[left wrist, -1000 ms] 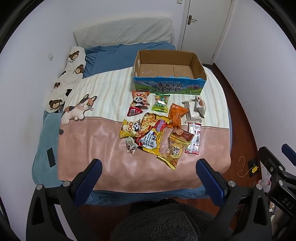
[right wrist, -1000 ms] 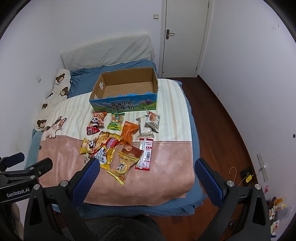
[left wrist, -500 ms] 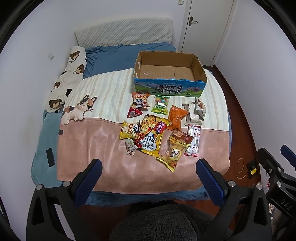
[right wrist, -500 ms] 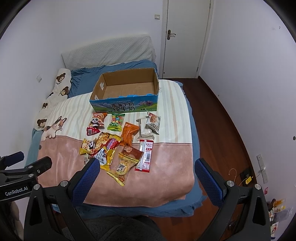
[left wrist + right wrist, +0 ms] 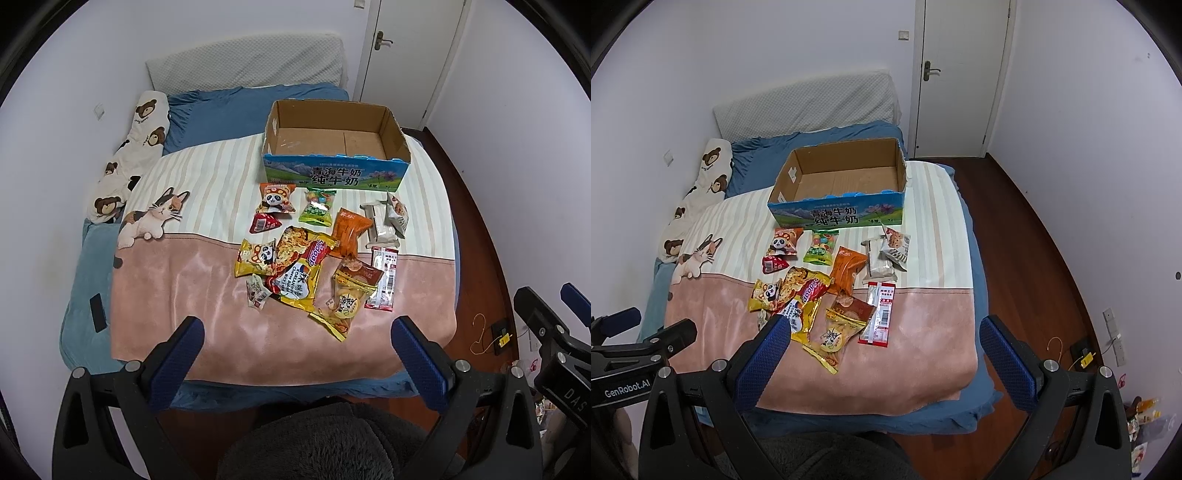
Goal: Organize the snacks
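An open cardboard box (image 5: 334,173) (image 5: 838,216) with a blue printed front stands empty on the bed. In front of it lie several snack packets: a panda packet (image 5: 275,199), a green candy bag (image 5: 318,206), an orange packet (image 5: 349,232) (image 5: 847,269), a large yellow noodle bag (image 5: 299,273) (image 5: 803,295), a yellow cracker bag (image 5: 349,299) (image 5: 840,332), a red and white stick packet (image 5: 383,282) (image 5: 881,314) and pale wrappers (image 5: 384,221). My left gripper (image 5: 295,358) and right gripper (image 5: 882,358) are both open and empty, held above the bed's near edge.
The bed has a pink and striped blanket (image 5: 192,295) with a cat print (image 5: 153,218). A bear-print pillow (image 5: 129,162) lies along the left wall. A dark phone (image 5: 98,312) lies at the bed's left edge. Wooden floor (image 5: 1027,258) and a door (image 5: 960,74) are to the right.
Both grippers have shifted slightly toward the bed, so the snacks sit a little lower in view. Nothing on the bed has moved.
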Action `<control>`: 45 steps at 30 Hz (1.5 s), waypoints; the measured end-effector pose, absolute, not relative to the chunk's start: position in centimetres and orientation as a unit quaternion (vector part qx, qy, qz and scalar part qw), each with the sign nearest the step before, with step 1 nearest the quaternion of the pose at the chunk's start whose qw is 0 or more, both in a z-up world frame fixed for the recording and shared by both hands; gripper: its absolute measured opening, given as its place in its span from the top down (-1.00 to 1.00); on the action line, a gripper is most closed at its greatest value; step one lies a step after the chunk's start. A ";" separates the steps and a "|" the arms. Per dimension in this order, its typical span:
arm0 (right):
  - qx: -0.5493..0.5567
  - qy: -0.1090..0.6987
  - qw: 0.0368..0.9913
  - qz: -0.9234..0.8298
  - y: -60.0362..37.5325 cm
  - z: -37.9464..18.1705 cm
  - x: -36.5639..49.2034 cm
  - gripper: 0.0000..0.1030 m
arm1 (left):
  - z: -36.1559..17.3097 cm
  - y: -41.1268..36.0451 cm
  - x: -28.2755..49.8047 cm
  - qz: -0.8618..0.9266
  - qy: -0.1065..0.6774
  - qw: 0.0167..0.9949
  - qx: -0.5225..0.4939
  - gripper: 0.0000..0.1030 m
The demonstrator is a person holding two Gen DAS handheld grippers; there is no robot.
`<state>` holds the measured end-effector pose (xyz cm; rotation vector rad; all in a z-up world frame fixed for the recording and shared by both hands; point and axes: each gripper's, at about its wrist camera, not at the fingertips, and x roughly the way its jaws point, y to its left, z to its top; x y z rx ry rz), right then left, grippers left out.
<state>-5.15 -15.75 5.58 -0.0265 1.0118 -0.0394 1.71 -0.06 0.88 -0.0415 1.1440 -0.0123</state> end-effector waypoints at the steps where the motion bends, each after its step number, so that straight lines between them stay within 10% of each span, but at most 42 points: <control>1: -0.012 0.485 0.874 -0.018 -15.8 5.6 -5.1 -1.00 | 0.9 -0.1 1.8 -0.006 0.541 0.841 -0.019 -1.00; 34: -0.009 0.482 0.876 -0.010 -14.9 5.6 -4.9 -1.00 | 1.3 0.7 1.9 -0.006 0.537 0.843 -0.025 -1.00; 45: 0.093 0.580 0.809 0.005 -15.6 -6.8 1.4 -1.00 | -5.9 3.8 7.8 0.065 0.541 0.838 0.016 -1.00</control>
